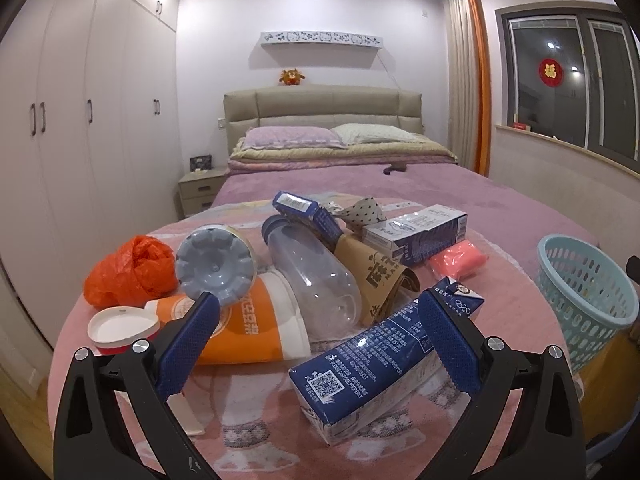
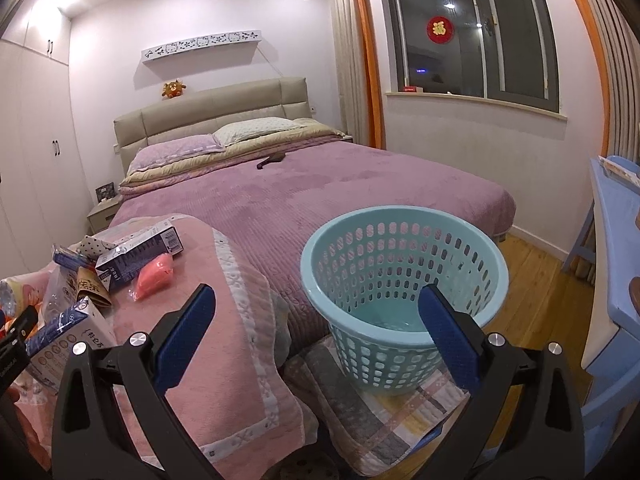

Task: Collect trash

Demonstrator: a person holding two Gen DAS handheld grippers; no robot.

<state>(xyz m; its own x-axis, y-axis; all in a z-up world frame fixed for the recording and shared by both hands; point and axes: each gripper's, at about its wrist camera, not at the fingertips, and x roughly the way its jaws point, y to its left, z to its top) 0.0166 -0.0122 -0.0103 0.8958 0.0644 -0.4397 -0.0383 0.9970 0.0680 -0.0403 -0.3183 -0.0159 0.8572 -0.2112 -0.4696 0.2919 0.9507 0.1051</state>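
Trash lies heaped on a pink blanket (image 1: 248,444) at the foot of the bed. Nearest my open left gripper (image 1: 320,312) is a blue milk carton (image 1: 372,364), lying between its fingers. Behind it are an orange cup (image 1: 248,328), a clear bottle (image 1: 316,280), a grey-lidded container (image 1: 216,264), an orange plastic bag (image 1: 132,272), a white lid (image 1: 120,326), a brown paper bag (image 1: 380,276), blue boxes (image 1: 420,232) and a pink packet (image 1: 460,258). The light blue basket (image 2: 400,280) stands empty on the right. My open right gripper (image 2: 316,300) hovers at its near rim.
The purple bed (image 2: 320,192) stretches behind, with pillows and a dark object (image 2: 272,159) on it. A wardrobe (image 1: 80,140) is on the left, a blue table (image 2: 616,280) and wood floor (image 2: 540,280) on the right. The basket stands on a patchwork mat (image 2: 380,412).
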